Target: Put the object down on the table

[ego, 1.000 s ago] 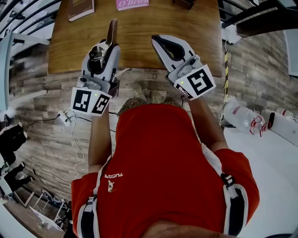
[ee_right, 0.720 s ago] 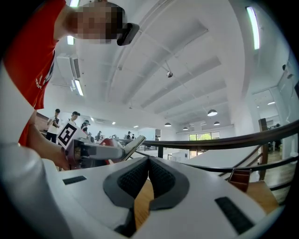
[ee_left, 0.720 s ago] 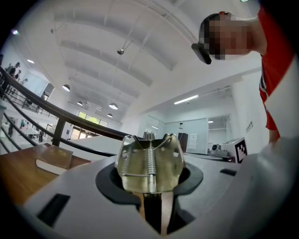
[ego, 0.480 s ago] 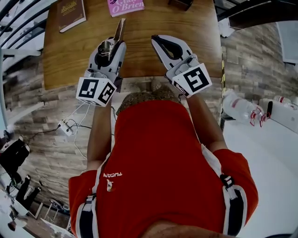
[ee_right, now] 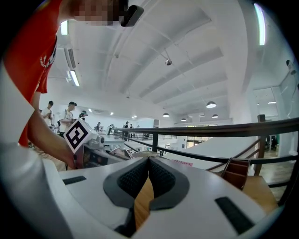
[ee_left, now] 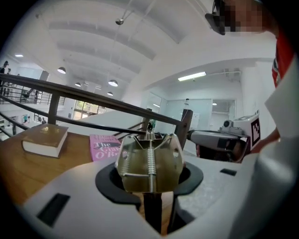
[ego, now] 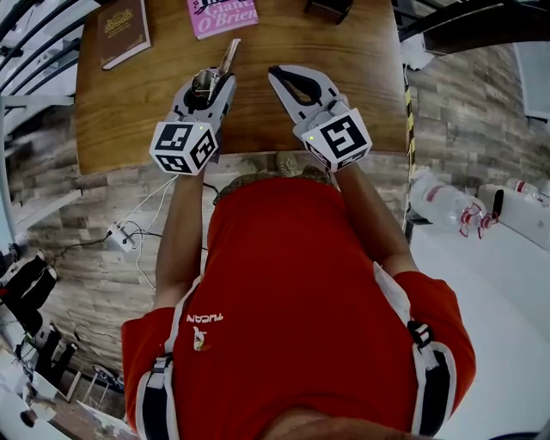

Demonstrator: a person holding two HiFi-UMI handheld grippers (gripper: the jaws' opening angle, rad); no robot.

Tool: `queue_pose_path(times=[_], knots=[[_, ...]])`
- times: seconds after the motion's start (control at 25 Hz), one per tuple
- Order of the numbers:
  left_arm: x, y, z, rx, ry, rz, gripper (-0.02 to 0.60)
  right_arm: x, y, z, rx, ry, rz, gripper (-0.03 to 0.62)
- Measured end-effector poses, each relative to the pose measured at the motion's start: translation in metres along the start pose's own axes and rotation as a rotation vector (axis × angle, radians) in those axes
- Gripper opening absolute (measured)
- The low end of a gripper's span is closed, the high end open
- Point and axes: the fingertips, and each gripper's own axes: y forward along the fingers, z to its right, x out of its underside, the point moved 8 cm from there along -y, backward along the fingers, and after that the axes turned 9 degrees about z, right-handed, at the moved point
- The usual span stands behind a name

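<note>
My left gripper (ego: 216,79) has its jaws clamped on the task's thing, a wooden strip with a brass spring clip (ee_left: 149,161). The black pads press the strip from both sides, and the clip and its coil spring stand up just past them. From the head view the strip pokes out beyond my fingertips toward 1 o'clock, over the wooden table (ego: 369,94). I cannot tell whether its far end touches the wood.

My right gripper (ego: 277,76) holds nothing. Its ridged pads meet at the tips, with only a sliver of tabletop showing through lower down.

Both forearms reach forward from my body, so the marker cubes sit at the table's near edge and the jaws lie over the wood. The left gripper points to about 1 o'clock and the right to about 10 o'clock, so the two noses lean toward each other, near but apart.

At 12 o'clock from the left jaws lies a pink book (ego: 222,15). Its cover reads "The" in the left gripper view and "O'Brien" from above. At 10 o'clock, well apart, lies a brown book (ego: 120,30) with gold lettering too small to read. My red shirt (ego: 292,284) carries white lettering on the chest that looks like "TUCAN".
</note>
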Motion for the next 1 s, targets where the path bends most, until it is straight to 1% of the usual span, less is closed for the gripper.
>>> queue_pose_path(times=[0.32, 0.64, 0.8, 1.0], knots=[[0.042, 0.035, -0.023, -0.035, -0.009, -0.215, 0.166, 0.015, 0.008, 0.015, -0.002, 0.031, -0.035, 0.025], [0.071, 0.054, -0.037, -0.061, -0.025, -0.382, 0.167, 0.021, 0.012, 0.019, -0.016, 0.035, -0.064, 0.025], [0.083, 0.057, -0.038, -0.083, -0.025, -0.449, 0.169, 0.022, 0.008, 0.021, -0.015, 0.037, -0.070, 0.025], [0.093, 0.059, -0.042, -0.096, -0.020, -0.501, 0.170, 0.026, 0.006, 0.022, -0.006, 0.043, -0.077, 0.025]])
